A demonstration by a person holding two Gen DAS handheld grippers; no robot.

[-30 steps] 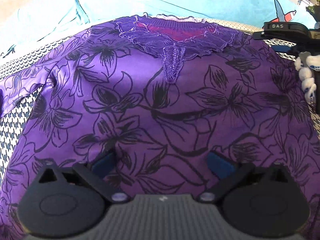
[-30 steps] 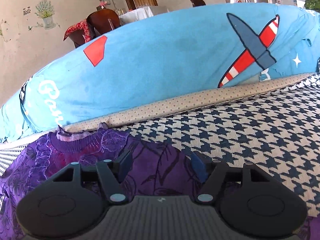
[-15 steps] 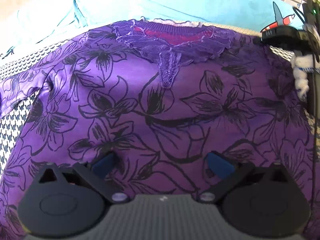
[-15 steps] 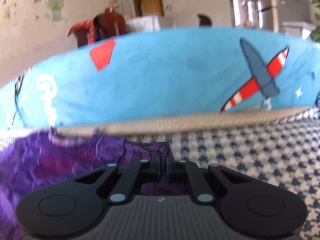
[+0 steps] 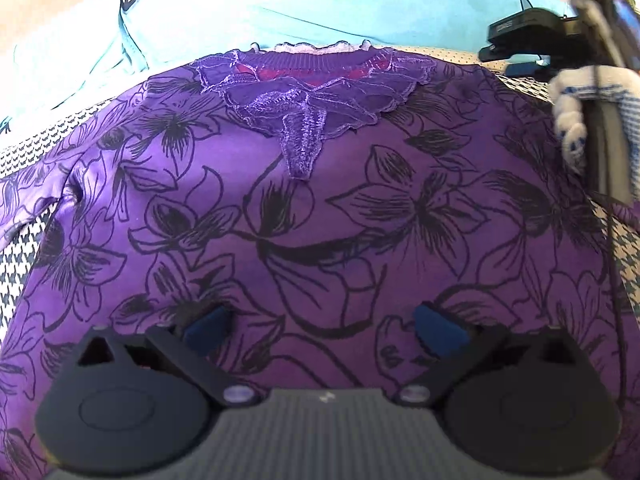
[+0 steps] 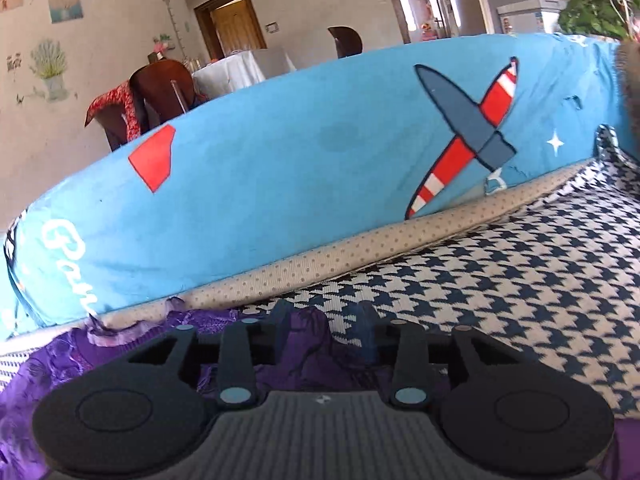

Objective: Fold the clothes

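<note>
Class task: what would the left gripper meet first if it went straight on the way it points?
Probably the purple floral top: the left gripper, jaws open, points across its front toward the lace collar. Depth is uncertain.

Room: beige wall [image 6: 112, 20] with flower decals and small pictures, upper left. Brown wooden door [image 6: 230, 24], upper centre. Dark wooden chair [image 6: 160, 88] beside white-clothed table [image 6: 244, 70]. Green plant [image 6: 592, 8], upper right. Bright daylight through the upper-right doorway.
</note>
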